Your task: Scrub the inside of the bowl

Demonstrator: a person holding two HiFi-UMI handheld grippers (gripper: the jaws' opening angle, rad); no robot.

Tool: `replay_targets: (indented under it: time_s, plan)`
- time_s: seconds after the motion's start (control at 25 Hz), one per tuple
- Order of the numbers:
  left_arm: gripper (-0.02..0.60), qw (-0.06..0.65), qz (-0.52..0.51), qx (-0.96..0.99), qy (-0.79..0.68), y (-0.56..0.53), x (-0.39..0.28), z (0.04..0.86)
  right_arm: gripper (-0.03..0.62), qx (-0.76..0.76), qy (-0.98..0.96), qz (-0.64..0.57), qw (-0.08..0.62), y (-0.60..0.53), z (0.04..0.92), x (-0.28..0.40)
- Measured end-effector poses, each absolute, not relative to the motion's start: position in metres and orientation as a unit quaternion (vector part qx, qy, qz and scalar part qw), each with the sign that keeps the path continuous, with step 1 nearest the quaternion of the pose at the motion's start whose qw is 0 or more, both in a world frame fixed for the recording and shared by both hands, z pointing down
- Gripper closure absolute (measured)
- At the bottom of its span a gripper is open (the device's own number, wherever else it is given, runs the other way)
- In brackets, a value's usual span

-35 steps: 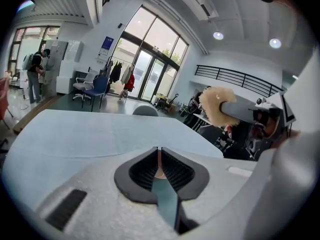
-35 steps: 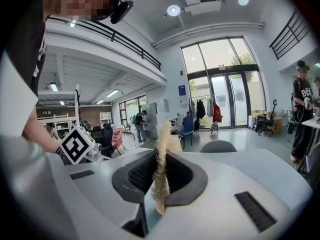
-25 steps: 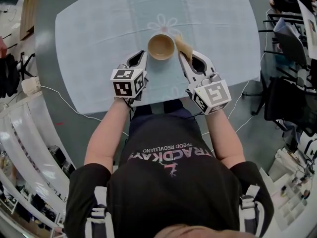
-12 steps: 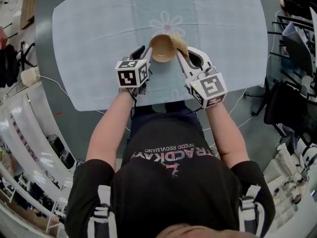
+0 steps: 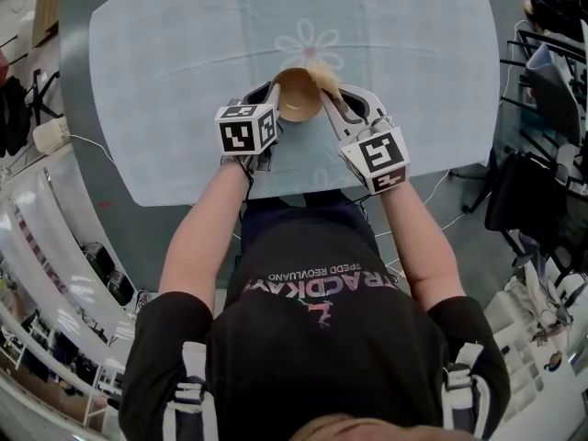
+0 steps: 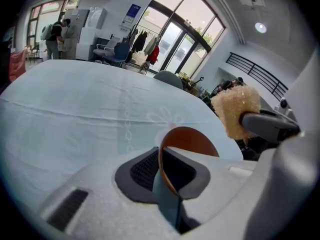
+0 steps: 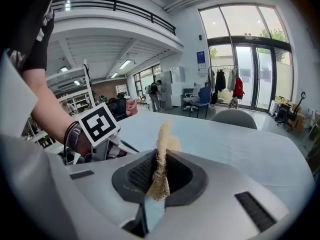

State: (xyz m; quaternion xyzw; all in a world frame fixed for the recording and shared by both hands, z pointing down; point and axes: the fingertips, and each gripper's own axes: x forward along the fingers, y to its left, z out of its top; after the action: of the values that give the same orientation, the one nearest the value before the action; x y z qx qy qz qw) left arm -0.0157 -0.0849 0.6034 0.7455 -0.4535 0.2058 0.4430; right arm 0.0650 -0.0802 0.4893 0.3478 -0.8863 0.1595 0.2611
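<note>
At the table's near edge: the bowl (image 5: 296, 93) is between your two grippers, over the pale blue cloth (image 5: 184, 62), tipped so its mouth faces the right one.
Left gripper (image 6: 161, 171): its jaws are closing, with the bowl's thin rim between the dark ribbed pads, which pinch it.
Right gripper (image 7: 159, 176): clamped on the scrubber (image 7: 161, 149), whose free end stands up past the jaws.
Bowl support: you probably carry it clear of the cloth, though its base is hidden.
Step in hand: bring the scrubber's free end into the bowl's mouth. I judge scrubbing is not yet begun.
Doing it well: let the left grip settle first. Press toward the pinched side so the bowl doesn't pivot on its rim, and sweep round the curve.
Bowl: round, smooth, brown inside, thin-walled, and likely slippery in a rim pinch.
Scrubber: tan, coarse, fibrous, flattened where pinched. It will likely bend, so keep strokes short.
</note>
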Motion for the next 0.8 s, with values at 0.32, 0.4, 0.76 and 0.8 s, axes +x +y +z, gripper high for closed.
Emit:
replay_targets:
  time_s: [0.32, 0.4, 0.76, 0.8]
  plan:
    - [0.552, 0.439, 0.197, 0.747, -0.458, -0.086, -0.018, 0.599, 0.562, 0.322, -0.882, 0.117, 0.323, -0.078, 0.507, 0.053]
    - [0.552, 0.434, 0.197, 0.751, -0.458, -0.086, -0.017, 0.596, 0.562, 0.302, -0.88, 0.073, 0.36, -0.078, 0.511, 0.051]
    - [0.552, 0.351, 0.236, 0.785, -0.453, -0.089, -0.009, 0.575, 0.562, 0.156, -0.802, -0.198, 0.542, -0.066, 0.549, 0.042]
    - [0.552, 0.336, 0.244, 0.789, -0.453, -0.089, -0.008, 0.572, 0.562, 0.145, -0.794, -0.213, 0.55, -0.066, 0.551, 0.04]
